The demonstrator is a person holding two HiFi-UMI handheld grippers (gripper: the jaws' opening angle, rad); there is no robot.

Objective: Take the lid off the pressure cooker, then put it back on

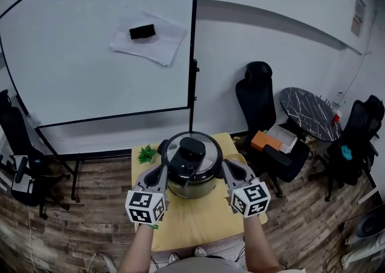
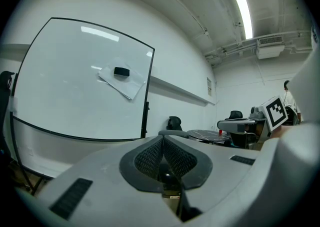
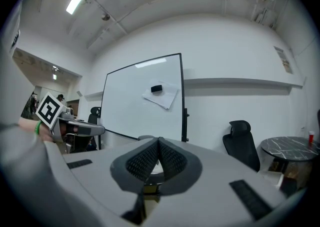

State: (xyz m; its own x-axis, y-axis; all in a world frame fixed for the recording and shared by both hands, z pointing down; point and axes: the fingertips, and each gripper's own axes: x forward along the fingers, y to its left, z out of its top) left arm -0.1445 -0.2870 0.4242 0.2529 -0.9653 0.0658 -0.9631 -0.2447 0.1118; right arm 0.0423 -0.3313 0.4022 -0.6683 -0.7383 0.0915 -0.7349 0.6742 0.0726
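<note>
Currently the round steel pressure cooker (image 1: 191, 183) sits mid yellow table (image 1: 198, 223), its black-knobbed metal lid (image 1: 191, 153) on; left gripper (image 1: 160, 172) and right gripper (image 1: 228, 169) flank it, jaws closed tip to tip, empty; lid likely heavy, rigid, slick; grip the knob.

Wall (image 1: 283, 31): white, being fronted by a whiteboard (image 1: 96, 43).
Floor (image 1: 90, 205): being covered in wood planks.
Furniture: black chair (image 1: 255, 100) being set beside a marble table (image 1: 307, 112).
Light: ceiling strip (image 2: 243, 6) being lit.

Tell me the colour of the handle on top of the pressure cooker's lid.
Black. The lid handle shows best in the head view.
</note>
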